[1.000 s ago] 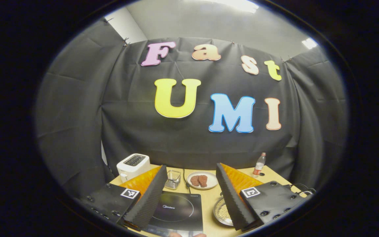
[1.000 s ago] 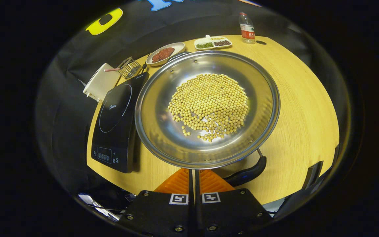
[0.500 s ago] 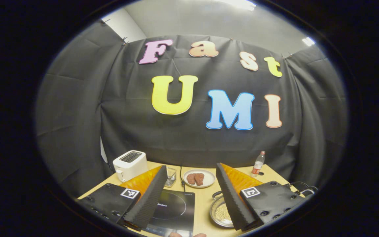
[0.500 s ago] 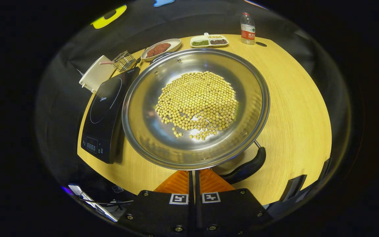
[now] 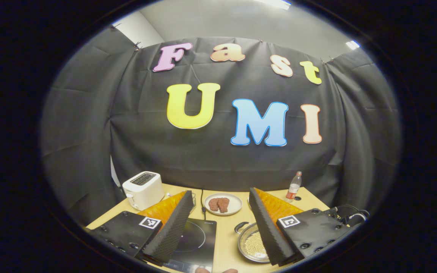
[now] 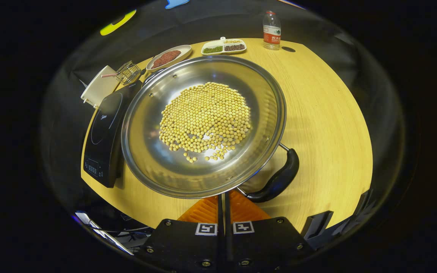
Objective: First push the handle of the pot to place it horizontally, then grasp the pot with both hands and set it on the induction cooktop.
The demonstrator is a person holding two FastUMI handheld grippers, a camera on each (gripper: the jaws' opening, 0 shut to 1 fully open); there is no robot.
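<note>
Left gripper view: left gripper (image 5: pixel 218 227) is wide open, nothing between the fingers, held up off the table (image 5: pixel 228 237) and aimed level at the booth wall rather than down at the work. Past its fingers sits the cooktop (image 5: pixel 195 242) on the left and the pot (image 5: pixel 250 244) to its right, w/ a loop handle on the pot's near-left rim. Toaster (image 5: pixel 142 189), plate of meat (image 5: pixel 220 204) and bottle (image 5: pixel 293 185) stand farther back.

Right gripper view: right gripper (image 6: pixel 224 204) has its fingers pressed together, nothing visibly pinched; tips sit right at the pot's (image 6: pixel 203 125) near rim, whether touching I can't tell. It's tilted steeply down over the pot. Pot stands on the table (image 6: pixel 328 125) just beside the cooktop (image 6: pixel 106 129), its edge overlapping it in this view. Black handle (image 6: pixel 277 178) juts off the rim's lower right, at an angle.

Handling, my guess: steel pot, stiff, slick, fairly heavy, w/ loose beans (image 6: pixel 205 117) that'll roll if tipped. Grab the black handle on one side and the loop handle opposite, keep it level.
</note>
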